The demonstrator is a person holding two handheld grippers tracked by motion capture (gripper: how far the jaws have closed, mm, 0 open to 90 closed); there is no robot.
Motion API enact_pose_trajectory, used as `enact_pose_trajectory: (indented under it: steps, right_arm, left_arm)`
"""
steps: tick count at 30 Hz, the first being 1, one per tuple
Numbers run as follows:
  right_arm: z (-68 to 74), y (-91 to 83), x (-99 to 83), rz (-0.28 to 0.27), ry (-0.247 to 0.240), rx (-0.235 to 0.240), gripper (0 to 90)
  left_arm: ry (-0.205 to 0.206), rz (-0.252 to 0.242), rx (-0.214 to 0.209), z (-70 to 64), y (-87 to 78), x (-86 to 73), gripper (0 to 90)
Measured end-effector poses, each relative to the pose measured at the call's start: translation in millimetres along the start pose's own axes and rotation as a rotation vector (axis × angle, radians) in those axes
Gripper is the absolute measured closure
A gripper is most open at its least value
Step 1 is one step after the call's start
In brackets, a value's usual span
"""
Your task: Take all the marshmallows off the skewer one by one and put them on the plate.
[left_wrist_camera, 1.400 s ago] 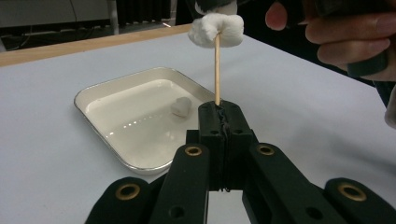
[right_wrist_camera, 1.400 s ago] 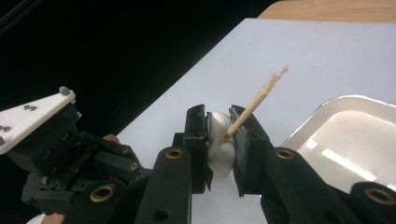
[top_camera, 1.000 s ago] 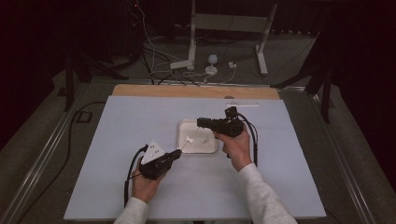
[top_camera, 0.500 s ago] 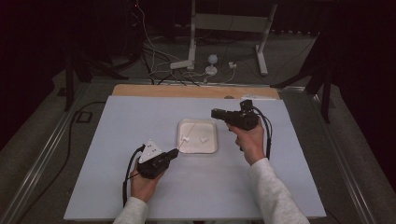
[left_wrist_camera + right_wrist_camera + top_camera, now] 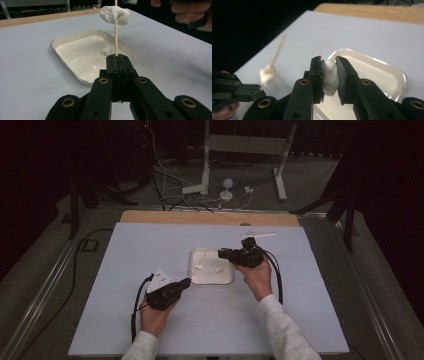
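My left gripper [image 5: 117,58] is shut on a wooden skewer [image 5: 116,37] that stands up from its jaws, with a white marshmallow [image 5: 114,15] speared near the top. In the high view this gripper [image 5: 187,281] sits at the near left corner of the white tray [image 5: 226,280], and the speared marshmallow [image 5: 198,267] hangs over the tray's left side. My right gripper [image 5: 329,75] is shut on a second marshmallow [image 5: 330,78] above the tray [image 5: 398,73]. Seen from above, the right gripper [image 5: 220,253] points left over the tray's far right part. A third marshmallow [image 5: 218,269] lies in the tray.
The pale blue mat [image 5: 150,245] covers the table, with a wooden strip [image 5: 200,217] along its far edge. A thin white stick [image 5: 259,235] lies at the mat's far side. Cables and a stand's feet [image 5: 210,185] lie on the floor beyond.
The right gripper drew back to the right with its marshmallow, then came forward and left over the tray again. The left gripper and skewer have hardly moved.
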State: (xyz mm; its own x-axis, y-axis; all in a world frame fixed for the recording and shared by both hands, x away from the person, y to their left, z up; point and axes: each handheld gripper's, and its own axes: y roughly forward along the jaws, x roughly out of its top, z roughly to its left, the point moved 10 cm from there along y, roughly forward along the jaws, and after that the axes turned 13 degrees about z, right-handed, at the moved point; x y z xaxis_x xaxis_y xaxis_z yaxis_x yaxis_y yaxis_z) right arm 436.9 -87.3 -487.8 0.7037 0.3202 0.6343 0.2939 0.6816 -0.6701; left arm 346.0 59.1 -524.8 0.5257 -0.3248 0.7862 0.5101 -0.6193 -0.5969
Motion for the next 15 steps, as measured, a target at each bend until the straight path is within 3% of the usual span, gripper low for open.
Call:
enact_pose_trajectory:
  steps: [6, 7, 8, 12, 15]
  right_arm:
    - [-6.9, 13.3, -12.8, 0.04, 0.008, -0.029, 73.8]
    - [-10.1, 16.0, -16.0, 0.052, 0.014, -0.044, 67.0]
    - [-10.1, 16.0, -16.0, 0.052, 0.014, -0.044, 67.0]
    - [-16.7, 19.6, -20.0, 0.073, 0.034, -0.084, 44.9]
    - [-15.3, 19.8, -21.1, 0.076, 0.031, -0.082, 34.1]
  left_arm:
    - [-0.004, 0.005, -0.001, 0.8, 1.4, -0.5, 90.0]
    - [-0.004, 0.005, 0.0, 1.0, 1.6, -0.5, 90.0]
    - [-0.005, 0.006, -0.001, 0.9, 1.8, -0.5, 90.0]
    - [-0.009, 0.008, 0.001, 1.3, 2.3, -0.6, 90.0]
    - [-0.017, 0.008, 0.004, 2.5, 2.2, -0.6, 90.0]
